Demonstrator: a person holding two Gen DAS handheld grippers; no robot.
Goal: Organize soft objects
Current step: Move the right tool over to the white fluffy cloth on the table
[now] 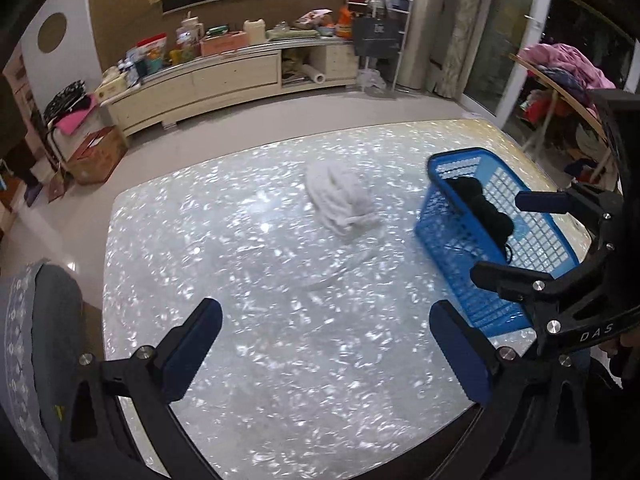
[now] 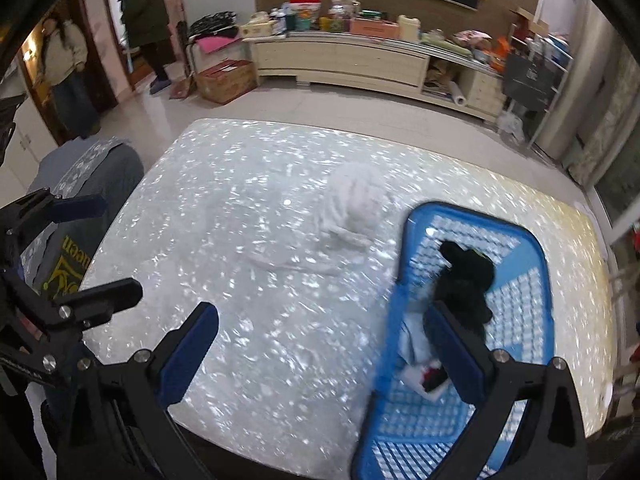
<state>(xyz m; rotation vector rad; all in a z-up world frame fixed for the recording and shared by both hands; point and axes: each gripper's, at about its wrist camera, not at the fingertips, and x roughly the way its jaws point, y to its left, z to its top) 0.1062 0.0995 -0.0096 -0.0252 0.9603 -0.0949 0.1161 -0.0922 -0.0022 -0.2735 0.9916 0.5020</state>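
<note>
Blue basket [image 2: 536, 264] on bench [image 2: 248, 240]: holds black soft item [image 2: 468, 280] and pale cloth [image 2: 414, 336]. White bundle [image 2: 356, 204] at basket's ten o'clock. Left claw [image 1: 326, 354] and right claw [image 2: 320, 354]: wide apart, empty.

a white knitted hat [image 1: 342, 196], chunky ribbed and bunched into a soft mound, lies on the table at centre frame in the left wrist view, just left of a blue lattice basket [image 1: 452, 216]. a black soft item [image 1: 482, 204] lies crumpled inside the basket. in the right wrist view, a pale blue cloth [image 2: 412, 336] lies at the basket's left wall.
</note>
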